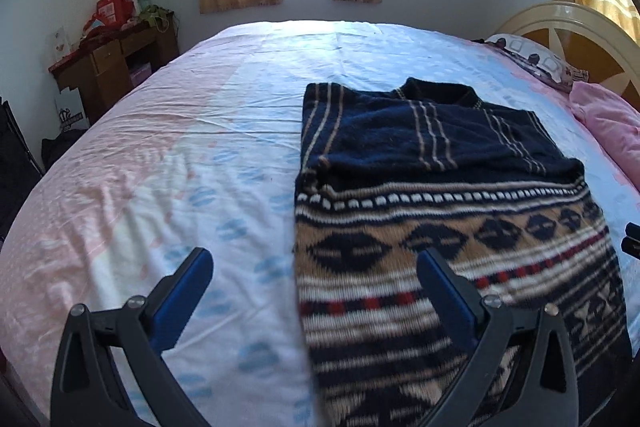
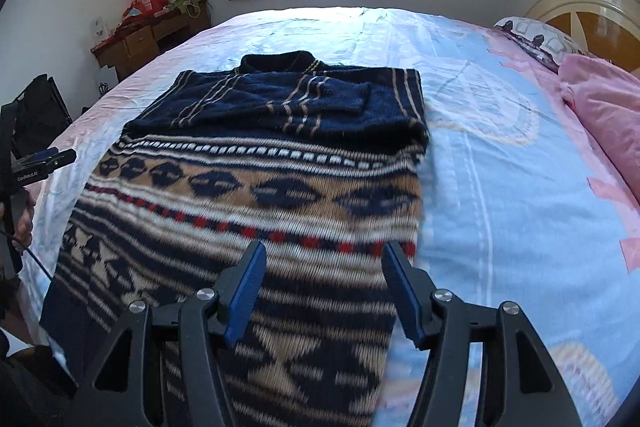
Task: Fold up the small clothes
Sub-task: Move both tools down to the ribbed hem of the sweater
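Lengthwise, the sweater (image 2: 260, 187) lies on the bed (image 2: 500, 147), collar at twelve o'clock, hem toward six. The right gripper (image 2: 322, 287), jaws apart and empty, hangs over its right edge; the left gripper (image 1: 316, 287), also apart, straddles its left edge. The hem is cut off below both views.

The left gripper (image 2: 52, 157) carries small white lettering, too blurred to read.

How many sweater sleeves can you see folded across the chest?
2. One sleeve slants down toward the sweater's left edge; the other sleeve lies across toward the right edge, partly over the first. No others show.
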A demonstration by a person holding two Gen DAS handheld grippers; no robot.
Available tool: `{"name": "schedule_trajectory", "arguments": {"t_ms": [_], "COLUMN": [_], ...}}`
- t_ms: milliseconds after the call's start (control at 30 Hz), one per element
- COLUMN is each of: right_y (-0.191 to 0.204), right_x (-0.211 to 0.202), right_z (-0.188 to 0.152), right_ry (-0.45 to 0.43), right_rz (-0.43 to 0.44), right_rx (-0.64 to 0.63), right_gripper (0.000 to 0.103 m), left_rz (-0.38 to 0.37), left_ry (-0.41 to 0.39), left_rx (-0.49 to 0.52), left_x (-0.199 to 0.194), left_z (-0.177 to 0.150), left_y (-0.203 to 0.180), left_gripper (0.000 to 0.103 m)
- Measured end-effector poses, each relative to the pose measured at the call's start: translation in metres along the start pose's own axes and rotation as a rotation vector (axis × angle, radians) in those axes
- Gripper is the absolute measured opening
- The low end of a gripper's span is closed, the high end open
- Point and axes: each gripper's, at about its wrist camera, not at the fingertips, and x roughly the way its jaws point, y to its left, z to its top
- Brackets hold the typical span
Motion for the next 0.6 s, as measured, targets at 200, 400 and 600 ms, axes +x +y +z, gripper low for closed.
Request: {"name": "schedule_trajectory", "arguments": {"t_ms": [200,400,600], "right_y": [0.0,-0.001,-0.004], "right_x": [-0.014,-0.024,-0.034], "right_z": [-0.023,-0.046,-0.062], "right_ry": [0.018,0.035,0.042], "right_rz": [0.011,0.011,0.005], "right_rx": [0.011,0.03,0.059], "right_gripper": [0.061,0.062,0.062], "left_rz": [-0.013,-0.016,-0.03], "left_ry": [0.002,0.005,0.016], "left_rx": [0.0,0.011,0.018], "left_x": [-0.019,-0.035,-0.047], "left_z": [-0.019,-0.036,-0.047], "left_y": [-0.001,-0.004,-0.005], "left_gripper": [0.103,0.103,0.103]}}
